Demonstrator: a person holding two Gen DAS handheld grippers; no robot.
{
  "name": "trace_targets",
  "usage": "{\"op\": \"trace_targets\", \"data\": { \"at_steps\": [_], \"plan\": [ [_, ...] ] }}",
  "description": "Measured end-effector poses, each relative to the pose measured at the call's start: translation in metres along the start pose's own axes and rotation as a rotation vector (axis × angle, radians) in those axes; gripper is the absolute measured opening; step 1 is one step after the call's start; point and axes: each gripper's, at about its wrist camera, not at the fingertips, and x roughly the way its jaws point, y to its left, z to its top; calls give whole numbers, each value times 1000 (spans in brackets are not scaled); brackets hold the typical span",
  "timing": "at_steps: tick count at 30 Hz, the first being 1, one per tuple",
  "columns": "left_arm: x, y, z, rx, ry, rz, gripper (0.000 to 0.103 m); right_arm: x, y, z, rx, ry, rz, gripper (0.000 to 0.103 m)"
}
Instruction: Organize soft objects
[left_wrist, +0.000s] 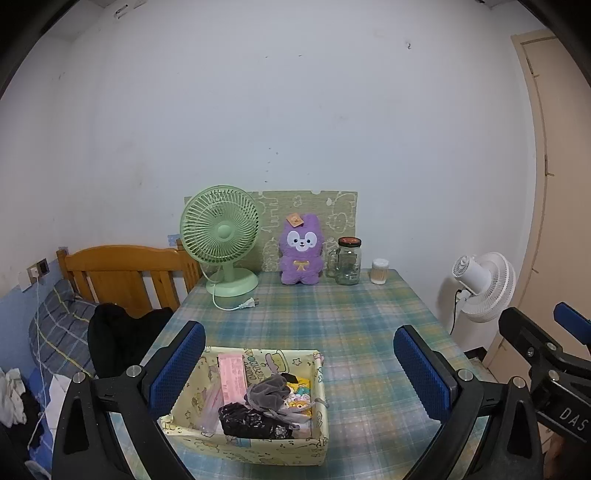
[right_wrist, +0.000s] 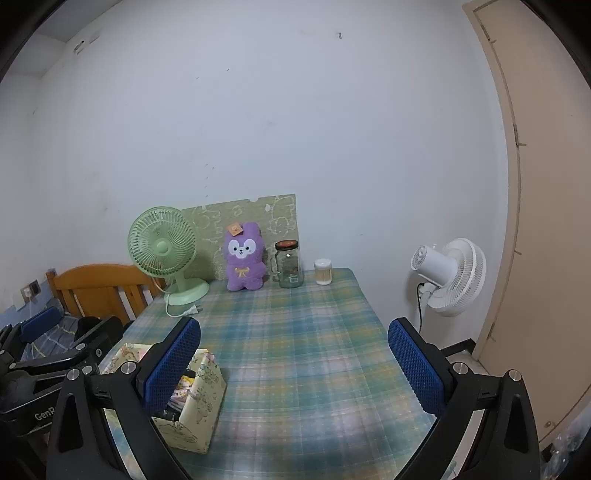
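I have both tools hovering over the near end of the table, which is covered in a blue-green plaid cloth. My left tool has its blue-padded fingers spread wide with nothing between them, and my right tool is just as wide apart and empty.

Below the left tool sits the yellow cartoon-print fabric box, near the front left edge of the table. Inside it I see a grey drawstring pouch lying on top of a black lacy item, a pink flat packet leaning toward the back left, and a small colourful cartoon-print piece to the right of the pouch. From the right wrist view the box shows mostly behind my left finger.

At the far end, against the wall, stand a green desk fan, a purple plush bunny sitting upright, a glass jar just beside it, and a small container of cotton swabs. A white fan stands off the table's right side.
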Motion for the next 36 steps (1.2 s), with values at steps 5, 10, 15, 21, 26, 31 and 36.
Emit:
{"op": "trace_targets", "data": {
  "at_steps": [5, 10, 15, 21, 26, 31, 36],
  "plan": [
    [1, 0, 0, 6, 7, -12, 103, 0, 0, 0, -2, 3, 2, 103],
    [0, 2, 1, -8, 2, -16, 103, 1, 1, 0, -2, 4, 5, 103],
    [-2, 1, 1, -7, 0, -14, 103, 1, 1, 0, -1, 3, 6, 103],
    [-3, -1, 1, -7, 2, -11, 103, 0, 1, -1, 4, 4, 9, 103],
    [-3, -1, 1, -9, 3, -13, 103, 0, 1, -1, 6, 4, 8, 103],
    [-2, -3, 0, -10, 4, -15, 103, -1, 0, -1, 4, 6, 8, 103],
    [-1, -3, -1, -11, 11, -15, 103, 0, 0, -1, 6, 12, 7, 103]
  ]
}}
